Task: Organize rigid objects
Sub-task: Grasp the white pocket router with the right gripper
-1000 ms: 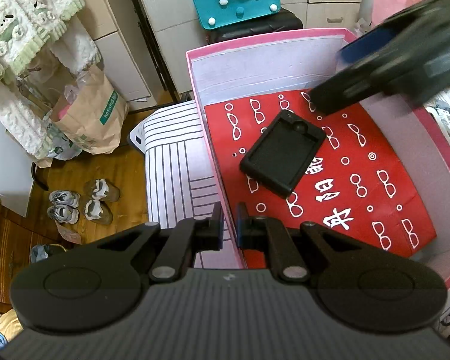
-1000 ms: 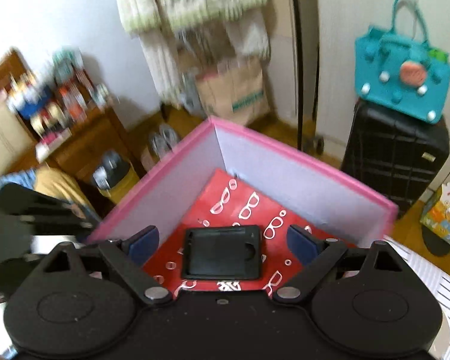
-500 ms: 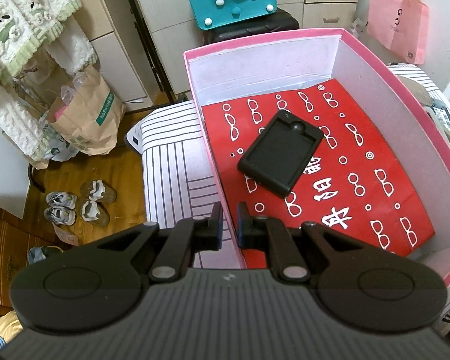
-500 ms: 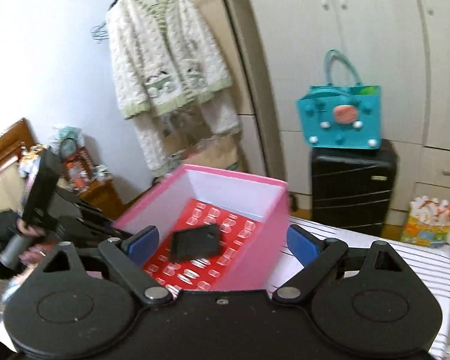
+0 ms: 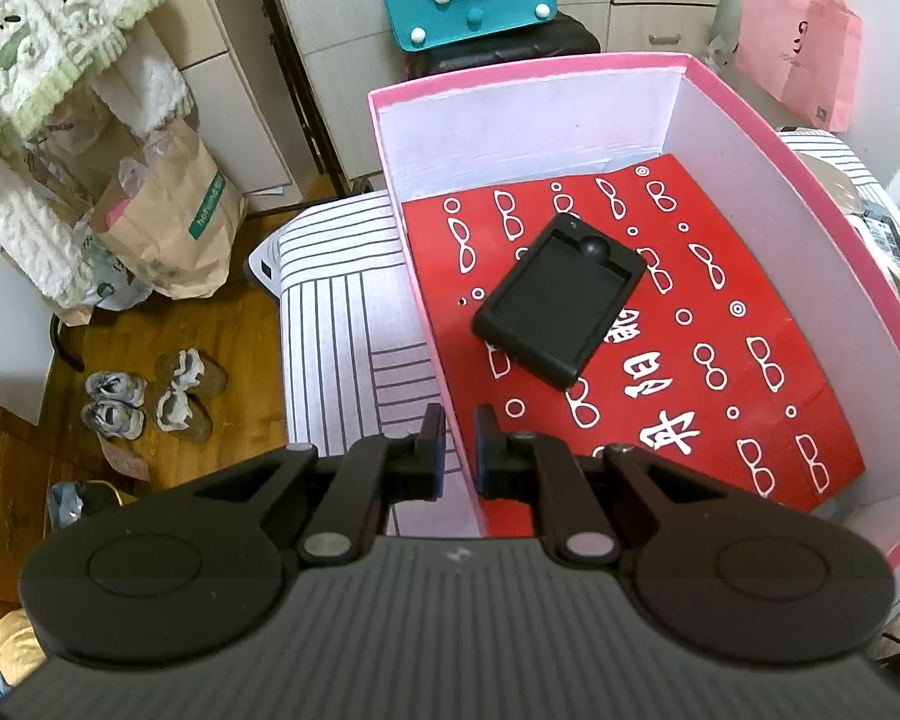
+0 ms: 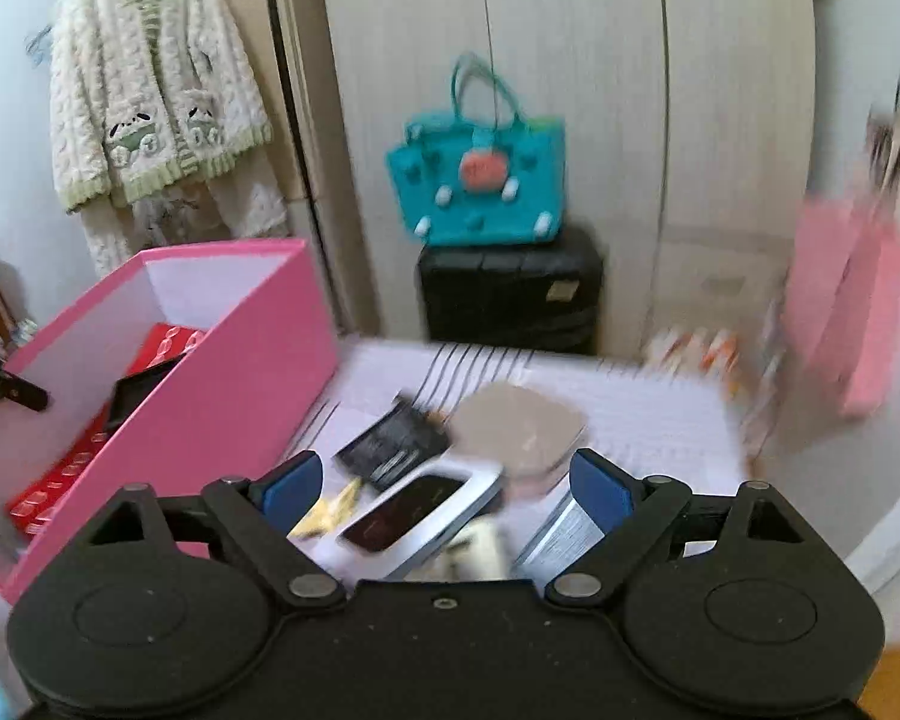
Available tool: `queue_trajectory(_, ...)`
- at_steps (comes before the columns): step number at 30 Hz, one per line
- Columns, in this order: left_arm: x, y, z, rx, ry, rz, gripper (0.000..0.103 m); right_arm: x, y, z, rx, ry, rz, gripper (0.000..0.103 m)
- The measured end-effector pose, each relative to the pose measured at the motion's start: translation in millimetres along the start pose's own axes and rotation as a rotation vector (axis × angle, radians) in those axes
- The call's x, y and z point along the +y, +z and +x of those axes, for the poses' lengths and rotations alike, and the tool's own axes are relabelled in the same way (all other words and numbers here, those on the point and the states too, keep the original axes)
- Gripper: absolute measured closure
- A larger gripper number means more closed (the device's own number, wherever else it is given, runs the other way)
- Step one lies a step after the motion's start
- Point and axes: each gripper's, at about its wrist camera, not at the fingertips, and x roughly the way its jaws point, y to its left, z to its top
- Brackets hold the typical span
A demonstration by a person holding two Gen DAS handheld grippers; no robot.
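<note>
Right gripper (image 6: 444, 483) — empty, spread wide — has swung from pink box (image 6: 222, 372) to table clutter; left gripper (image 5: 457, 450) pinches box wall.

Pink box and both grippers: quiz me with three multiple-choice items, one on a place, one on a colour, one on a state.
1. Where does the black case lie?
A. on the striped cloth
B. in the pink box on the red sheet
C. on the suitcase

2. What colour are the right gripper finger pads?
A. blue
B. red
C. white

3. How is the left gripper set?
A. wide open over the case
B. holding the case
C. closed on the box's wall

Key: B, the case rests inside on the sheet; A, blue pads show in the right wrist view; C, its fingers sit on either side of the pink wall.
</note>
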Motion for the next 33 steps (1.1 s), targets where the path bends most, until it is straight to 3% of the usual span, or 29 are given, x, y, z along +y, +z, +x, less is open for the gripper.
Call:
queue_trajectory(6,1,0,2,0.0,-0.003,-0.027,0.094,10,-13,30,0.083,0.03,0.016,0.015)
queue_trajectory(14,2,-3,2,-0.011,-0.009,-0.037,0.094,28,-4,65,0.153,-0.062,-0.099,0.012)
queue_trajectory(17,4,-3,1,-0.013,-0.015,-0.039,0.094,36,-5,76,0.206,-0.078,-0.164,0.005)
queue_trajectory(19,4,-3,1,-0.016,-0.015,-0.039,0.094,36,-9,86,0.256,-0.085,-0.171,0.005)
queue_trajectory(21,4,-4,1,-0.021,-0.015,-0.043,0.094,34,-10,86,0.242,-0.071,-0.148,0.005)
queue_trajectory(28,6,-4,0,-0.026,-0.02,-0.059,0.094,13,-1,73,0.214,-0.018,-0.038,0.033)
queue_trajectory(30,6,-4,0,-0.025,-0.022,-0.062,0.094,11,3,69,0.195,-0.019,-0.021,0.046)
queue_trajectory(32,7,-4,0,-0.022,-0.028,-0.064,0.094,11,9,61,0.153,-0.008,-0.009,0.073)
queue_trajectory(33,7,-4,0,-0.021,-0.03,-0.065,0.094,9,12,60,0.155,0.031,0.01,0.079)
